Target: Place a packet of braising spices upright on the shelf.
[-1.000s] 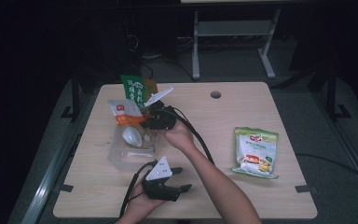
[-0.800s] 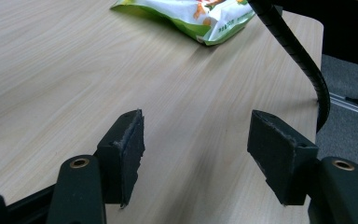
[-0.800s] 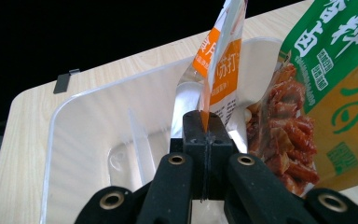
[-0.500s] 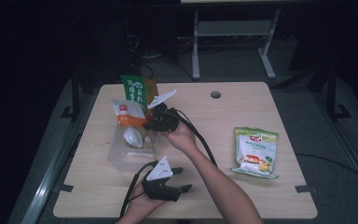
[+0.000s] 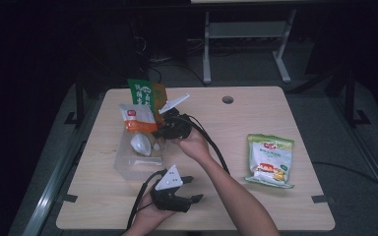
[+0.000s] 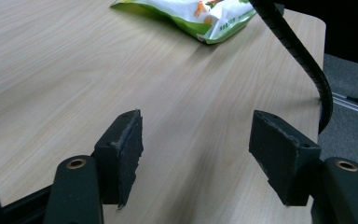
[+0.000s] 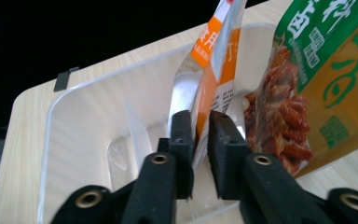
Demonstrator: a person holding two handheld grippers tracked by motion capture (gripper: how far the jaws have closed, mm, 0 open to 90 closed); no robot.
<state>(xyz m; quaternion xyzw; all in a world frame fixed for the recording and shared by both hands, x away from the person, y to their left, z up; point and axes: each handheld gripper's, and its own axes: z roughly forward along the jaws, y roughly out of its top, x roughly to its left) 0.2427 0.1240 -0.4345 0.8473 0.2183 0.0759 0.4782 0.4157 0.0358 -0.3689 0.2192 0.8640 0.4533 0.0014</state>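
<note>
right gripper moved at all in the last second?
No. In the high view the right gripper sits at the same spot over the clear bin, beside the green packet, clamped on the orange packet.

Left gripper (image 5: 189,189) held low near the table's (image 5: 275,206) near edge, jaws wide apart, gripping nothing. Right gripper (image 5: 163,132) stretched forward on an extended forearm, jaws clamped together on a thin packet (image 7: 213,79), its cable trailing back along the arm.

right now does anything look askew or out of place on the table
Nothing is spilled or damaged. The orange-and-white snack pouch stands tilted in the clear plastic bin, pinched by the right tongs. The left tongs are open over bare table.
</note>
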